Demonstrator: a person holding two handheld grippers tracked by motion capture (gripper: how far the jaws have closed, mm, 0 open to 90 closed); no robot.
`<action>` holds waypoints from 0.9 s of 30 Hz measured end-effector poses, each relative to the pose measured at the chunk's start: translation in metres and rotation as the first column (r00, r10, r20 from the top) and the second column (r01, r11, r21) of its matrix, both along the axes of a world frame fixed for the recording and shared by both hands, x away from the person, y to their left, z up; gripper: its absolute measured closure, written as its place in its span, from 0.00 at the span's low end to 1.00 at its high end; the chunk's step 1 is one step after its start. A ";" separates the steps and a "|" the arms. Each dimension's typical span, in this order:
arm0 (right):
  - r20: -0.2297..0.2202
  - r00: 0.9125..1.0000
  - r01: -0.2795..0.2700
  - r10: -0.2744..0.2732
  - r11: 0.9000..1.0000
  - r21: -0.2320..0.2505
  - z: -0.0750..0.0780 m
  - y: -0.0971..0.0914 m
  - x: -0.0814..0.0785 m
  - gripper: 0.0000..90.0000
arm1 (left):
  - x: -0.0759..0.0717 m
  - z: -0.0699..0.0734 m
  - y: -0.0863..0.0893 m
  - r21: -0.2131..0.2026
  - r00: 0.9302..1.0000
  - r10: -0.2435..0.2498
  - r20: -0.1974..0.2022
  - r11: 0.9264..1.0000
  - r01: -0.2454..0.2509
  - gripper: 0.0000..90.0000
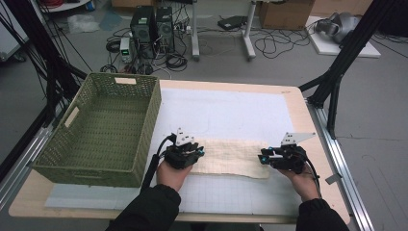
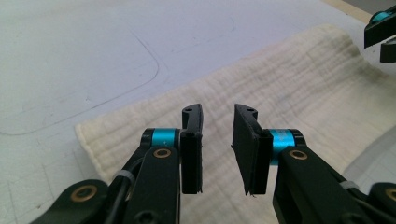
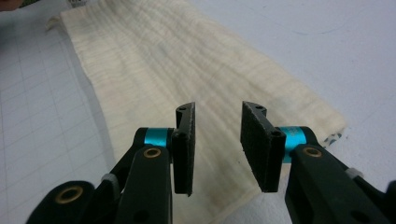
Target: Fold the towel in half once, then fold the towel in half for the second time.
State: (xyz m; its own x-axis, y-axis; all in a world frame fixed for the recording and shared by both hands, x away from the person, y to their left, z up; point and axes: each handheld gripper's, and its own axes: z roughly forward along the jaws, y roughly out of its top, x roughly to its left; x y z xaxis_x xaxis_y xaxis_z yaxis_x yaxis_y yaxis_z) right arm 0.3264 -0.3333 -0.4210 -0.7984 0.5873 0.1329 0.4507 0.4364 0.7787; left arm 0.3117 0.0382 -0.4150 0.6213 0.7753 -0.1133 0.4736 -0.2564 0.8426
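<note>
Empty green wicker basket (image 1: 103,127) at table's (image 1: 296,103) left

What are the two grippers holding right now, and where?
Nothing: left gripper and right gripper both stand open above the folded cream cloth, one at each end.

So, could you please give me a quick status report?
Left gripper and right gripper open, empty. Folded cloth flat between them. Basket clear at left.

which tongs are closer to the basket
The left tongs, at the cloth's end beside the green basket; the right tongs are at its far end.
</note>
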 end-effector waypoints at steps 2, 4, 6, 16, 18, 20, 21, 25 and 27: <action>0.000 1.000 0.002 -0.002 1.000 0.001 0.000 0.000 0.000 0.72 | 0.002 0.000 0.000 0.009 1.000 0.002 0.006 1.000 -0.002 0.80; -0.003 1.000 0.003 -0.003 1.000 0.002 0.000 0.000 0.000 0.71 | 0.004 0.000 0.001 0.005 1.000 0.014 0.003 1.000 -0.014 0.80; 0.001 1.000 0.002 -0.002 1.000 -0.004 -0.001 0.000 0.001 0.71 | 0.006 0.000 0.003 -0.005 1.000 0.027 0.004 1.000 -0.027 0.80; 0.003 1.000 0.006 -0.006 1.000 0.015 0.013 0.015 0.022 0.73 | 0.038 0.006 0.003 -0.055 0.995 0.099 -0.025 0.993 -0.100 0.84; 0.001 1.000 0.004 -0.004 1.000 0.012 0.013 0.019 0.031 0.85 | 0.046 0.005 0.000 -0.038 0.994 0.100 -0.036 0.994 -0.101 0.91; -0.005 1.000 -0.002 0.002 1.000 0.000 0.011 0.022 0.039 0.99 | 0.054 0.002 -0.001 -0.042 0.992 0.110 -0.059 0.993 -0.112 0.96; -0.012 1.000 0.009 -0.009 1.000 -0.011 0.009 0.023 0.044 0.99 | 0.057 0.000 -0.003 -0.028 0.992 0.117 -0.056 0.993 -0.119 0.97; -0.067 0.996 0.058 -0.062 0.996 -0.067 -0.005 0.023 0.058 0.99 | 0.067 -0.015 -0.002 0.063 0.984 0.143 -0.105 0.989 -0.137 0.98; -0.095 0.992 0.074 -0.084 0.992 -0.101 -0.011 0.023 0.062 0.99 | 0.069 -0.022 -0.001 0.127 0.980 0.164 -0.116 0.981 -0.149 0.98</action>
State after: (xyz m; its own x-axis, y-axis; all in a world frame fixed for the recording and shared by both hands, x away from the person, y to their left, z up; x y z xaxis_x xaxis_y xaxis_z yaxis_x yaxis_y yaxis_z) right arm 0.3883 -0.3108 -0.4320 -0.7347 0.6621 0.1481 0.5596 0.4680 0.6840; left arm 0.3808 0.0376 -0.4366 0.4780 0.8742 -0.0849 0.6152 -0.2642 0.7428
